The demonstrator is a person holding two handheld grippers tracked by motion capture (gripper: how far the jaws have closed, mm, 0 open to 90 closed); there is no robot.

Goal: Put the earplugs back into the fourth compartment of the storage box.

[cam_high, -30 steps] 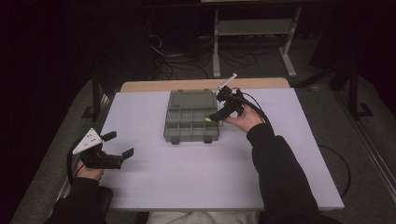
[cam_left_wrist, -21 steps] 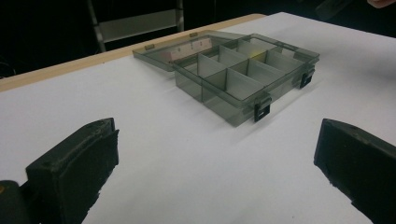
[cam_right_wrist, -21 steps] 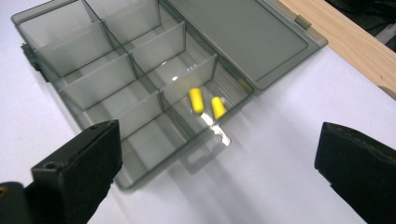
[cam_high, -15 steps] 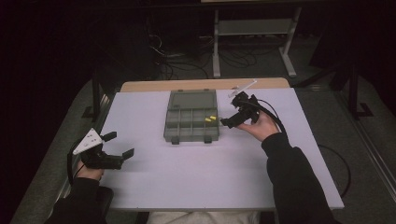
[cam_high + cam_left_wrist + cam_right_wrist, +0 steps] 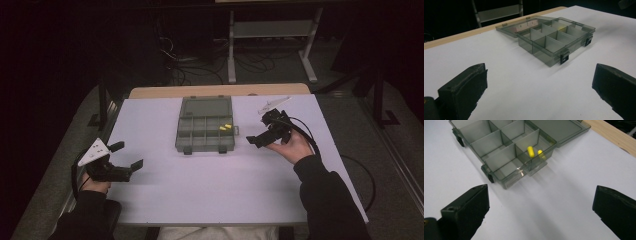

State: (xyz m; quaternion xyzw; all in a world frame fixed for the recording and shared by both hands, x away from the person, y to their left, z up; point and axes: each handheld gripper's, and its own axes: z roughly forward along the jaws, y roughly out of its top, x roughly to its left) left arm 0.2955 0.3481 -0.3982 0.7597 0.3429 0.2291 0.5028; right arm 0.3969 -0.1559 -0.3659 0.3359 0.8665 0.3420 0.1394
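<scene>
A smoky-grey compartment box (image 5: 200,134) lies open in the middle of the white table, its lid (image 5: 206,106) folded flat to the far side. Two yellow capsules (image 5: 224,128) rest in its far right compartment, also seen as yellow capsules (image 5: 531,151) in the right gripper view. My right gripper (image 5: 256,138) hovers just right of the box, open, nothing between its jaws. My left gripper (image 5: 126,156) sits near the table's left front, open and empty, facing the box (image 5: 554,42).
The white table top (image 5: 210,185) has free room in front of the box and on both sides. A wooden strip (image 5: 220,90) runs along its far edge. Beyond it stand a metal frame (image 5: 270,30) and floor cables (image 5: 195,70).
My right gripper has drawn back from over the box's right compartments to the right and nearer the person, now clear of the box. The left gripper has stayed put.
</scene>
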